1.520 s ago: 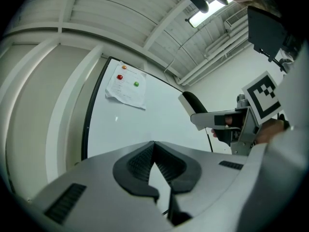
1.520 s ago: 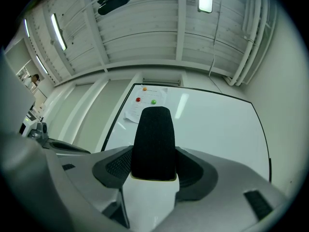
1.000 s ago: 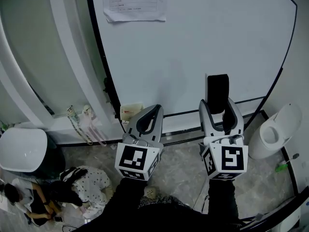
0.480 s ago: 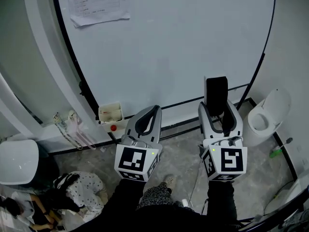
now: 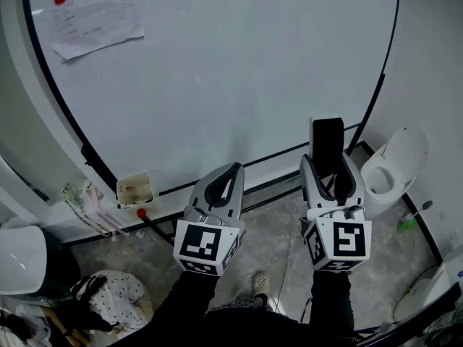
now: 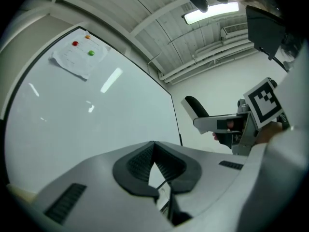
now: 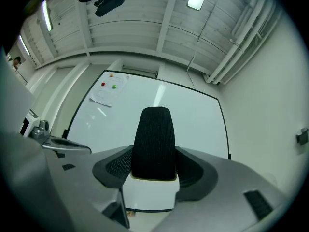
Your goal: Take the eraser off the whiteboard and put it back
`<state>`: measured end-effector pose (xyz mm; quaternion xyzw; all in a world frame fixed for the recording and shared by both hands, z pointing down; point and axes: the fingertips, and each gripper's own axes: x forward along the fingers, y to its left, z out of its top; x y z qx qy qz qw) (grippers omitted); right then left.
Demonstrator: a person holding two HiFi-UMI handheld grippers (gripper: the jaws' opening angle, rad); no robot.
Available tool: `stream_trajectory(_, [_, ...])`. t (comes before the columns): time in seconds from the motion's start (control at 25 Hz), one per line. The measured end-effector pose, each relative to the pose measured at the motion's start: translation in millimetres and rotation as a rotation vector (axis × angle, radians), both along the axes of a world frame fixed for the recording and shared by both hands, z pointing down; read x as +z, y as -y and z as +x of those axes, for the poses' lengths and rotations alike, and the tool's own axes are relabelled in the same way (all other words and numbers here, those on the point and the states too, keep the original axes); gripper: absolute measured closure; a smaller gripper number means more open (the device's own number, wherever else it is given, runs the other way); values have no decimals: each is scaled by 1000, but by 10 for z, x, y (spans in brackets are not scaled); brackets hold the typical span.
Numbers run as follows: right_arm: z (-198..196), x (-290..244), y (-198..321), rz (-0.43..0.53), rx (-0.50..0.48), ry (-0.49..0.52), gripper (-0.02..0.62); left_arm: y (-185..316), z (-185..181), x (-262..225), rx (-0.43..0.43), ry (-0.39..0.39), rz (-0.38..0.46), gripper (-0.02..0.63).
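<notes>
The right gripper [image 5: 330,163] clamps the eraser [image 5: 327,137], long axis pointing to 12 o'clock at the board [image 5: 239,71] ahead; the left gripper [image 5: 233,169], at its 9 o'clock, is closed on nothing.

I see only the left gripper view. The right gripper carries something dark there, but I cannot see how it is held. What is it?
Observer: The eraser. The right gripper view shows the right gripper's jaws shut on its white part, the black part sticking out ahead.
Operator: Anything near the whiteboard's lower edge?
Observer: In the head view, a small open box sits by its lower left edge, a red round piece just below.
</notes>
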<state>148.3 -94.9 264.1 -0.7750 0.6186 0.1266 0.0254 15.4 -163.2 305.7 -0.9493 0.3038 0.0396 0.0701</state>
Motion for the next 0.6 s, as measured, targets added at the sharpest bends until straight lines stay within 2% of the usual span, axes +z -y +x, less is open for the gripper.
stream_trajectory(0.32, [733, 40, 409, -13, 20, -11, 324, 512, 628, 71, -10, -29, -28, 601])
stream_trajectory(0.6, [1295, 28, 650, -16, 52, -43, 324, 781, 1222, -11, 22, -61, -3, 601])
